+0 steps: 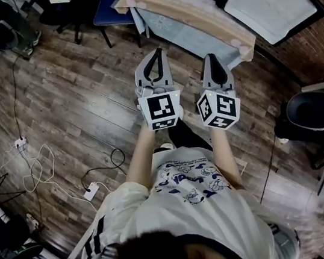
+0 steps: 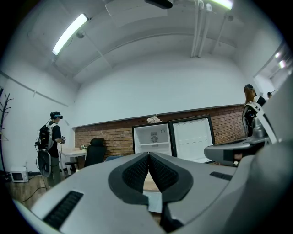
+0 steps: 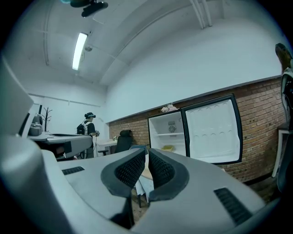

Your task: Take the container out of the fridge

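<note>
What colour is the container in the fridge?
The container looks pale yellow, best seen in the right gripper view.

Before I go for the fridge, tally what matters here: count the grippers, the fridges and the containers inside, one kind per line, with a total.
Grippers: 2, the left gripper and the right gripper, both shut and empty
Fridges: 1, the fridge, door open
Containers: 1, the yellow container inside it
Total: 4

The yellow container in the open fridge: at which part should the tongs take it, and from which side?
Likely its front rim, coming level from the front. The yellow container looks low and wide and sits in the fridge below a shelf, which bars a reach from above; the door stands open at the right. Its finer shape is too small to tell.
</note>
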